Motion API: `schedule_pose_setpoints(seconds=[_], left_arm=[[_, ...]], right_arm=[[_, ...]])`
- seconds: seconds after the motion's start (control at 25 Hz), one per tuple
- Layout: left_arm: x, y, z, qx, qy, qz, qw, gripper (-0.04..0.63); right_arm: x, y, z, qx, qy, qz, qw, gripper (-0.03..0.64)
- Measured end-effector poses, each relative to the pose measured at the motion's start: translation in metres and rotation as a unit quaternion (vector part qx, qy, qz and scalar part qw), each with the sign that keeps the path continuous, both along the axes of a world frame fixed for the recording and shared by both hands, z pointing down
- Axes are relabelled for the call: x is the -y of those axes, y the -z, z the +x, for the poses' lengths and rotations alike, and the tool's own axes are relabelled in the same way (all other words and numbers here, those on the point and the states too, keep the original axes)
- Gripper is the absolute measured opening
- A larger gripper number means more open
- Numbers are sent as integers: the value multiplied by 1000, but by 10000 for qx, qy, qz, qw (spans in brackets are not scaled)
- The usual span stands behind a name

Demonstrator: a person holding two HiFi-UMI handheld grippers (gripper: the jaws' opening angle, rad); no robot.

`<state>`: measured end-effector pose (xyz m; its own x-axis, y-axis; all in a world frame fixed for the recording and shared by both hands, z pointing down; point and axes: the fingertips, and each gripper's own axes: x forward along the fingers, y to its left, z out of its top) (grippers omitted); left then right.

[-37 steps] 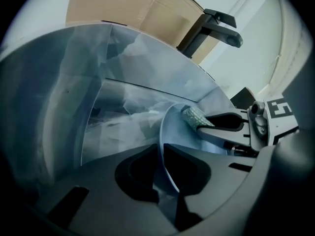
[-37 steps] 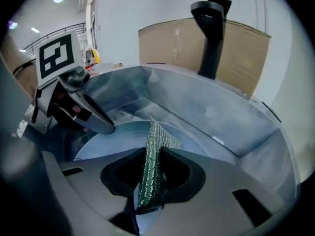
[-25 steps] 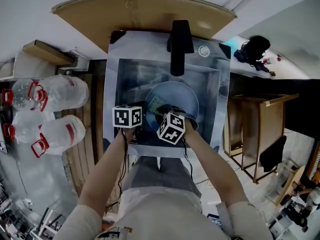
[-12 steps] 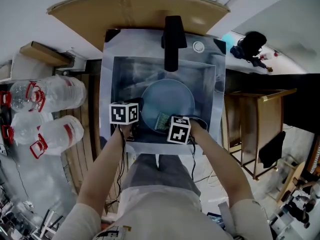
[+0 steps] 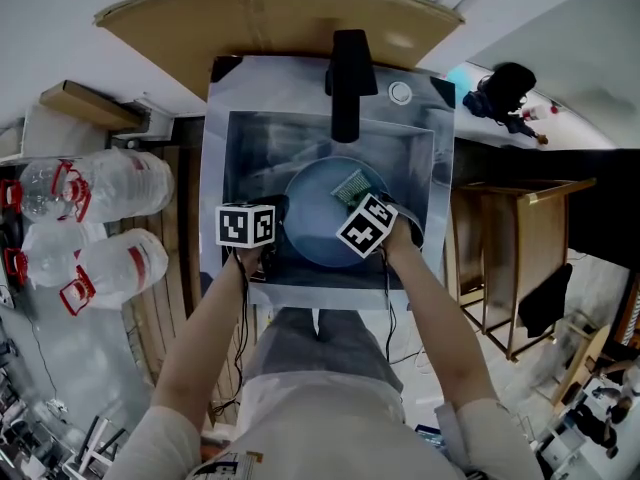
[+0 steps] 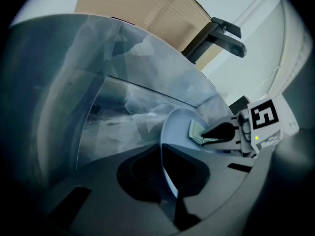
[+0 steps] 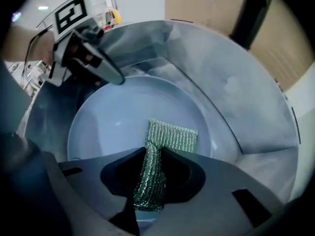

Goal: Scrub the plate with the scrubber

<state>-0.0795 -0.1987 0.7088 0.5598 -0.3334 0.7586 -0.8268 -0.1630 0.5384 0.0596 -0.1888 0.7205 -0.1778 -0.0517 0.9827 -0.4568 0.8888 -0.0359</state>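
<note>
Plate [image 5: 312, 206]: one, pale blue, lying in the sink [image 5: 240, 143] below the tap [image 5: 347, 78].
Scrubber [image 5: 352, 186]: one, a green mesh strip on the plate's far right part, its free end pressed flat on the plate face.
Left tongs [image 6: 164, 166]: clamped on the plate's near-left rim, which runs edge-on between the jaws and is held steady.
Right tongs [image 7: 150, 176]: closed on the near end of the scrubber, pointing steeply down at the plate.
Key relation: the scrubber's long axis runs straight out from the right tongs toward the tap side. Most of the bare plate face lies to its left, between it and the left tongs.
Nearer hand: the right, already on the scrubber; the left only holds the plate.
Judged next move: a sweep leftward and nearer across the plate face, stopping short of the left tongs.
Count, other: one sink, one tap, at least three big water jugs [image 5: 110, 183] left of the sink, overlapping, exact number unclear.
</note>
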Motion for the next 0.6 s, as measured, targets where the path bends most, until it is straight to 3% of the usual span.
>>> schedule_pose_setpoints(seconds=[0.2,0.32,0.48,0.6], left_arm=[[-3,0,0,-307,303,-176,9989,32],[-3,0,0,-322,399,-190,9985,32],[-2,0,-2,-365,510,-168,9979,32],[-2,0,-3,-469,666,-202,9965,32]], right_arm=[[34,3,-22,689,-667,124,9953,124],[36,5,-40,1126,-739,117,9908,126],[14,12,-77,1516,-261,-99,9881,127],[-24,10,-93,1335,733,-331,9878,129]])
